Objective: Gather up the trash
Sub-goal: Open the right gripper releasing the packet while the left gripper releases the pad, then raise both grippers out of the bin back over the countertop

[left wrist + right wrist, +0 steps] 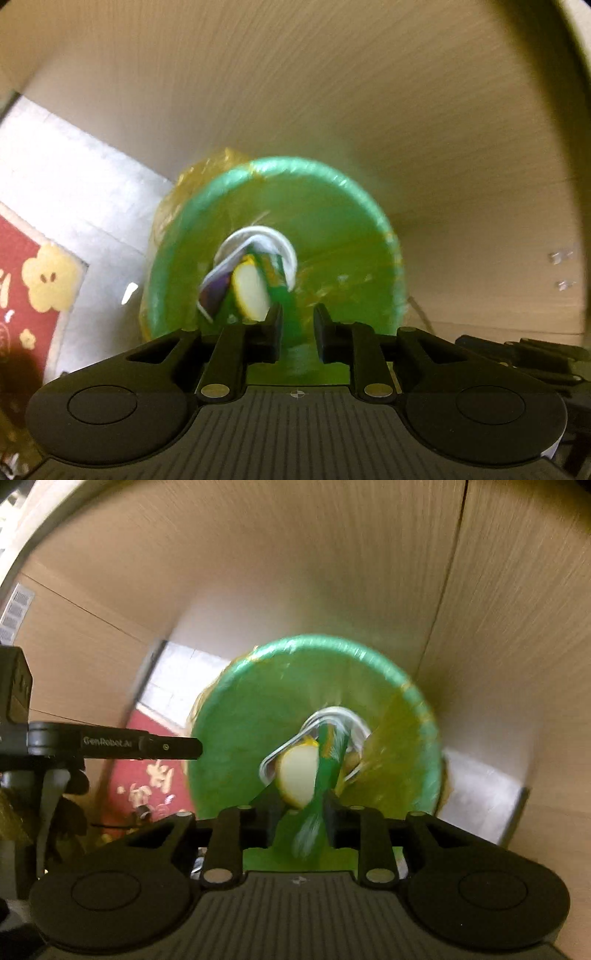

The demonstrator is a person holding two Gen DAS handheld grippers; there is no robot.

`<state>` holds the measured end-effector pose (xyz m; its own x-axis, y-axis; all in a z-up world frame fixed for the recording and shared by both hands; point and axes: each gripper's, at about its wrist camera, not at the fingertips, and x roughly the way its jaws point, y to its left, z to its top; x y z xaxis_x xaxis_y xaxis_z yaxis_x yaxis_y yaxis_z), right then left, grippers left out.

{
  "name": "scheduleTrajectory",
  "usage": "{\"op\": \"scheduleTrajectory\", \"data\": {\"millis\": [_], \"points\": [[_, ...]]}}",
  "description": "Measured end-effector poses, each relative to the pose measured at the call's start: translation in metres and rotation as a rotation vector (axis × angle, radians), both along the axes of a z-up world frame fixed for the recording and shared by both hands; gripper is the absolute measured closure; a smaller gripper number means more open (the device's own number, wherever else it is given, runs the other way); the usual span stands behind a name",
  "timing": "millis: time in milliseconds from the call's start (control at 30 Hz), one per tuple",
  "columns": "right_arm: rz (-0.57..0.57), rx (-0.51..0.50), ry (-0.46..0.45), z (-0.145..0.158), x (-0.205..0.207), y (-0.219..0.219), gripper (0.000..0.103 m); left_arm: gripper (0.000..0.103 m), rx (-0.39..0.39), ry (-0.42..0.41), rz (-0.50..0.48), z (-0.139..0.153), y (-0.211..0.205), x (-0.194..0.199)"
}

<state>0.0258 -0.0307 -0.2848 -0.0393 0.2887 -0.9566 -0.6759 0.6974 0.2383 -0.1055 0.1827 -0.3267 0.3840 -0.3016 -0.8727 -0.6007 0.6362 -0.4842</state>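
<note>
Green-lined bin (273, 221) of trash (247, 284) directly below both hand-held grippers

Left wrist camera sits behind own fingers, looks steeply down, close above green bin (266, 236) mouth. Right wrist camera does likewise, equally close, from other side. Both views share bin (314, 716) interior, trash at bottom, beige cabinet wall (332, 92), red mat (26, 280). Right view also catches left gripper (199, 747) at left edge.
</note>
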Motion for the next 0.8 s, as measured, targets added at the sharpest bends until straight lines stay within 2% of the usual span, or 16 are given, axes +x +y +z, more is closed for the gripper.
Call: {"op": "scheduleTrajectory", "data": {"millis": [100, 267, 400, 467, 533, 600, 700, 767, 800], "points": [[-0.005, 0.053, -0.071, 0.034, 0.004, -0.013, 0.077, 0.082, 0.068, -0.098, -0.042, 0.047, -0.001, 0.001], [0.008, 0.2, -0.251, 0.114, -0.003, -0.031, 0.077, 0.082, 0.174, -0.361, -0.166, 0.157, -0.015, 0.006], [-0.025, 0.346, -0.405, 0.178, -0.012, -0.048, 0.077, 0.082, 0.335, -0.566, -0.257, 0.229, -0.032, 0.017], [-0.069, 0.404, -0.482, 0.204, -0.012, -0.055, 0.075, 0.082, 0.411, -0.64, -0.282, 0.25, -0.04, 0.027], [-0.114, 0.43, -0.581, 0.225, -0.01, -0.06, 0.065, 0.082, 0.481, -0.669, -0.288, 0.263, -0.048, 0.041], [-0.176, 0.437, -0.679, 0.236, -0.004, -0.063, 0.056, 0.082, 0.519, -0.659, -0.296, 0.271, -0.057, 0.055], [-0.277, 0.446, -0.807, 0.249, 0.006, -0.071, 0.049, 0.082, 0.568, -0.687, -0.341, 0.282, -0.073, 0.07], [-0.314, 0.462, -0.876, 0.252, 0.011, -0.079, 0.042, 0.082, 0.604, -0.713, -0.362, 0.285, -0.085, 0.078], [-0.327, 0.467, -0.907, 0.248, 0.014, -0.083, 0.035, 0.082, 0.618, -0.723, -0.362, 0.287, -0.091, 0.083]]}}
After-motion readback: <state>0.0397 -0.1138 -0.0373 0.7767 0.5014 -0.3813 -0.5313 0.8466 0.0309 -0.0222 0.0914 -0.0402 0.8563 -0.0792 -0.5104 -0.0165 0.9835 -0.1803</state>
